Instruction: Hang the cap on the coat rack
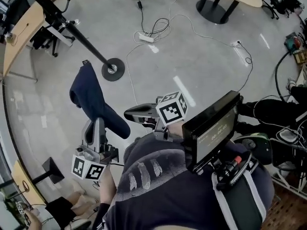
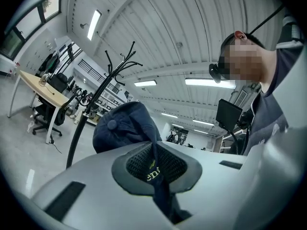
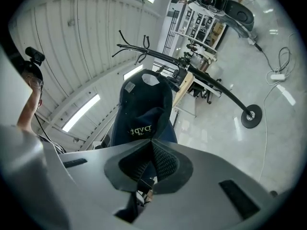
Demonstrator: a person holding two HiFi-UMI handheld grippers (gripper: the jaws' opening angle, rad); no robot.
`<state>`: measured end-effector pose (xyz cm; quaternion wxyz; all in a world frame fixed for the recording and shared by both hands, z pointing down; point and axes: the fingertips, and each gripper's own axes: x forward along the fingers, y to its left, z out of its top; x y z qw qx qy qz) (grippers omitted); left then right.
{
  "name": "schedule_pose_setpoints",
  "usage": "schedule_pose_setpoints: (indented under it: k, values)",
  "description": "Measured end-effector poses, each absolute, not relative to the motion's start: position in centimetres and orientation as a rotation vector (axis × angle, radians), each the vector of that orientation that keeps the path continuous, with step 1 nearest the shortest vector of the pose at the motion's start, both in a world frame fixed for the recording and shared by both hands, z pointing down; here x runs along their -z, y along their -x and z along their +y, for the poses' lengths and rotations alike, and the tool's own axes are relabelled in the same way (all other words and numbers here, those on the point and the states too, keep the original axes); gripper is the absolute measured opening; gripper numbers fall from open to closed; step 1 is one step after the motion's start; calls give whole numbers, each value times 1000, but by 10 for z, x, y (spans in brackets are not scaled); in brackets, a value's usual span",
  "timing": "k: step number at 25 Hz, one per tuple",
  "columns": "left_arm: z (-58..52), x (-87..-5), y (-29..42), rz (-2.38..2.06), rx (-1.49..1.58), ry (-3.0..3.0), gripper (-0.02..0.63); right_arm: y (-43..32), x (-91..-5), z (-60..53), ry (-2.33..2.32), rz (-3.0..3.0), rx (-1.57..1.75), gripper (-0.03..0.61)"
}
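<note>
The navy cap [image 1: 88, 97] is being held above the floor [image 1: 201, 56] by both tools at once. A fold of its dark fabric is being pinched between the closed jaws of the left hand-held gripper [image 1: 96, 124]. In the left gripper view the cap's rounded crown, with its top button [image 2: 112, 124], is being shown just beyond the jaws. The cap's other end is being clamped by the right hand-held gripper [image 1: 129, 114], whose jaws are being pressed together on the fabric, with the cap's pale lettering just beyond them. The coat rack [image 1: 81, 37] is being seen ahead of both hand-held grippers, beyond the cap and apart from it, its round base on the floor.
</note>
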<state>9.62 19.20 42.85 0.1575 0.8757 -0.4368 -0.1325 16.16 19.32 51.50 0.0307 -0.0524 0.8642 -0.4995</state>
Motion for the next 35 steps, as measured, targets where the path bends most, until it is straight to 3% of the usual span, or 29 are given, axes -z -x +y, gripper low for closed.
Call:
schedule_pose_setpoints:
  k: [7,22,35]
  values:
    - [143,-395,-70,-1284,323,-2448,25,-145,-483,140,192,2603,1625,5]
    - [93,-388,112,-1274,387,-2534,25,37,-478,98,234,2673,1623,5]
    - [47,-396,98,-1225,380,-2506,25,19,-482,53,306,2609,1660,5]
